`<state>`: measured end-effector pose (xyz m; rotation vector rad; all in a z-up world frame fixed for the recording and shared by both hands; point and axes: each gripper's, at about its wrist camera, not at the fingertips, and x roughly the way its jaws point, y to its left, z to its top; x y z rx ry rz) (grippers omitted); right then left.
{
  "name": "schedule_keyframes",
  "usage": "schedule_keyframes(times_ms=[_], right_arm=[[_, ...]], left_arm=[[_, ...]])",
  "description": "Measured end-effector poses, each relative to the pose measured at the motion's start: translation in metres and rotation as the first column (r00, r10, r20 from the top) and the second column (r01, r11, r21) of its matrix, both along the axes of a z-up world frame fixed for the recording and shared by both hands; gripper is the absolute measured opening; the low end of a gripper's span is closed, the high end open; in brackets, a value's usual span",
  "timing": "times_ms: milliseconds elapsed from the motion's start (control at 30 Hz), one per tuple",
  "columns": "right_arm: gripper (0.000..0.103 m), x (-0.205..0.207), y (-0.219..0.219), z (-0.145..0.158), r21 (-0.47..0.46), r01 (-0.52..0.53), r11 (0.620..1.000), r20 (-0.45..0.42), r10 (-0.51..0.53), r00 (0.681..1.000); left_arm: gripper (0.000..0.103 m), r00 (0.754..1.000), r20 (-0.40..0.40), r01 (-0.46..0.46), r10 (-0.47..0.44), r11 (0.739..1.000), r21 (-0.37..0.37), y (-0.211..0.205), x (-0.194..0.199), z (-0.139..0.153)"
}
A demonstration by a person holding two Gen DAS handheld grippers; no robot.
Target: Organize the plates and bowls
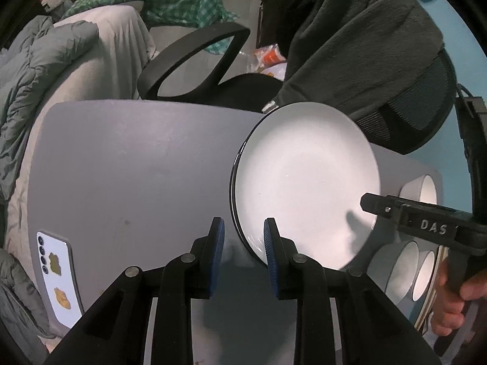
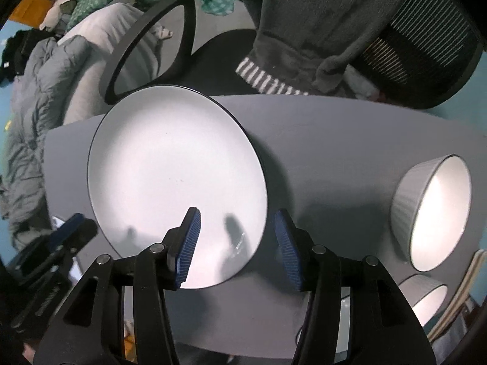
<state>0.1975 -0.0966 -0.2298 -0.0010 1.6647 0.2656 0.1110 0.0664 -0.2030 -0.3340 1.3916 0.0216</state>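
A large white plate with a dark rim (image 1: 304, 182) (image 2: 170, 182) lies on the grey table (image 1: 137, 167) (image 2: 319, 152). My left gripper (image 1: 243, 243) is open, its jaws either side of the plate's near left rim. My right gripper (image 2: 237, 237) is open over the plate's near right edge, and it shows from the side in the left wrist view (image 1: 420, 222). A white ribbed bowl (image 2: 432, 210) (image 1: 423, 188) stands on the table to the right. More white bowls (image 1: 408, 267) (image 2: 423, 295) sit nearer, at the right edge.
A phone (image 1: 57, 270) lies at the table's left front. A black office chair (image 1: 213, 70) with a dark fleece garment (image 1: 350, 36) stands behind the table. Grey bedding (image 1: 45, 76) lies to the left. Thin board edges (image 2: 456, 298) stand at the far right.
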Motion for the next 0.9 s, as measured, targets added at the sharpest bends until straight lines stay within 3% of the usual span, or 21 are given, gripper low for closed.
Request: schedule_keyframes(times_ms=[67, 200, 367, 567, 900], right_arm=[[0.053, -0.006, 0.001, 0.009, -0.01, -0.008, 1.0, 0.035, 0.008, 0.999], [0.057, -0.02, 0.002, 0.033, -0.038, -0.032, 0.999, 0.118, 0.037, 0.992], [0.063, -0.036, -0.001, 0.067, -0.061, -0.05, 0.997, 0.216, 0.062, 0.974], [0.066, -0.058, -0.013, 0.099, -0.076, -0.043, 0.996, 0.292, 0.063, 0.954], [0.066, -0.091, -0.045, 0.13, -0.053, 0.037, 0.998, 0.336, -0.017, 0.942]], left_arm=[[0.042, 1.0, 0.028, 0.003, -0.003, 1.0, 0.001, 0.0, -0.006, 0.01], [0.047, 0.997, 0.077, 0.024, -0.024, 1.0, 0.006, -0.005, -0.018, 0.031], [0.062, 0.986, 0.145, 0.075, -0.078, 0.997, 0.021, -0.014, -0.032, 0.06], [0.064, 0.975, 0.197, 0.11, -0.105, 0.994, -0.011, -0.022, -0.045, 0.085], [0.064, 0.946, 0.278, 0.175, -0.166, 0.985, -0.007, -0.045, -0.064, 0.121]])
